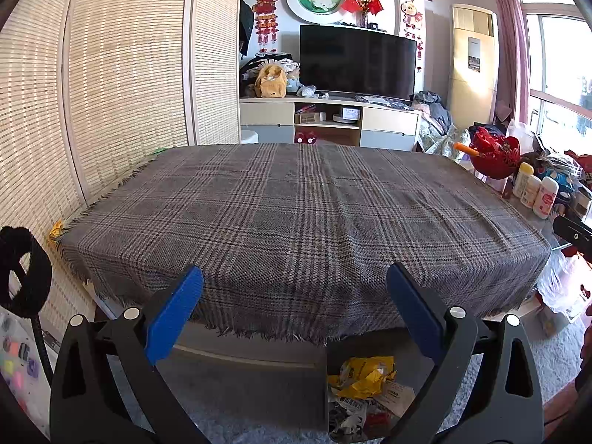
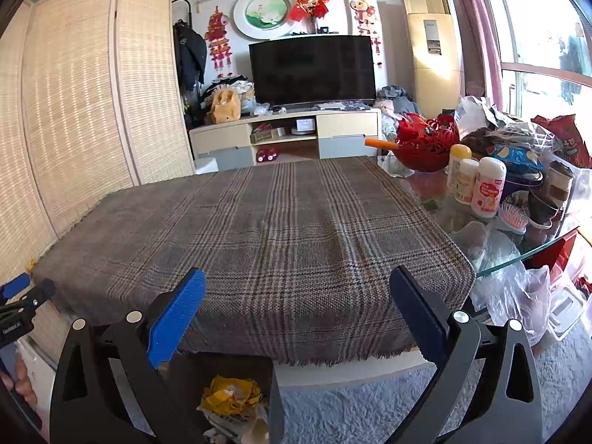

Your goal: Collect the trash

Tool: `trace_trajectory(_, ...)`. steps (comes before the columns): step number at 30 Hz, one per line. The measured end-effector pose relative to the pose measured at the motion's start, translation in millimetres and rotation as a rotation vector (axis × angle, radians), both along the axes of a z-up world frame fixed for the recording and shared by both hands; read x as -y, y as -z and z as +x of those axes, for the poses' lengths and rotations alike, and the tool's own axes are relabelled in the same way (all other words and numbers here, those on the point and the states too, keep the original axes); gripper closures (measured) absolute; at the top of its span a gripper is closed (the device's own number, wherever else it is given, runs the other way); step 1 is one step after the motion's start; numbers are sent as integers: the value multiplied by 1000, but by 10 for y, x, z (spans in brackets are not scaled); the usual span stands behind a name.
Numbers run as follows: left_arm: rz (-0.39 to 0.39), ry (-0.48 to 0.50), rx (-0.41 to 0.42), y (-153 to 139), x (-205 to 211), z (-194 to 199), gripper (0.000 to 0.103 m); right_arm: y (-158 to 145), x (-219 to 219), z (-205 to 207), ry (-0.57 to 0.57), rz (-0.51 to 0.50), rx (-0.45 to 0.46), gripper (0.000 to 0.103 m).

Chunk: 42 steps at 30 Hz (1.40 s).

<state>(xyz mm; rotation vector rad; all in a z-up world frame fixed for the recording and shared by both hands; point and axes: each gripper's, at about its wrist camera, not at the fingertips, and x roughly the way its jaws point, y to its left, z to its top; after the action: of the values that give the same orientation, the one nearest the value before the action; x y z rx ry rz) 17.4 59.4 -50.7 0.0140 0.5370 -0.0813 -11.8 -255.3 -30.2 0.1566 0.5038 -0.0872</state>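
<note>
A living room is shown through two fisheye views, each looking forward along a pair of blue-padded fingers. At the left of both frames a woven folding screen (image 1: 122, 74) is seen. Across the middle a desk is covered by a grey plaid cloth (image 1: 296, 214), and no trash can be made out on its surface. The left gripper (image 1: 295, 310) is held with its fingers wide apart and nothing between them; the right gripper (image 2: 298, 312) is likewise spread and empty. Both are poised at the near edge of the desk, above the floor. The trash is found at the bottom of each frame: a dark bin (image 1: 335, 366) holding crumpled yellow wrappers (image 1: 364, 375) and paper scraps, low and right of centre in the left view, low and left of centre in the right view (image 2: 231, 394). The bin is therefore judged to lie between the two grippers, below and just ahead of both, neither clearly nearer. At the right of the frames, bottles, a red basket (image 2: 425, 144) and plastic bags are crowded on the glass beside the cloth
</note>
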Motion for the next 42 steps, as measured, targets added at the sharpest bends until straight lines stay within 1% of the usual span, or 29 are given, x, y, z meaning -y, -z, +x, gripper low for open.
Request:
trace_trajectory(28, 9, 15, -1, 32, 30, 14, 9, 16, 29, 6, 5, 16, -13, 3)
trace_trajectory(42, 26, 29, -10, 41, 38, 57, 8, 20, 0, 7, 8, 1, -18, 3)
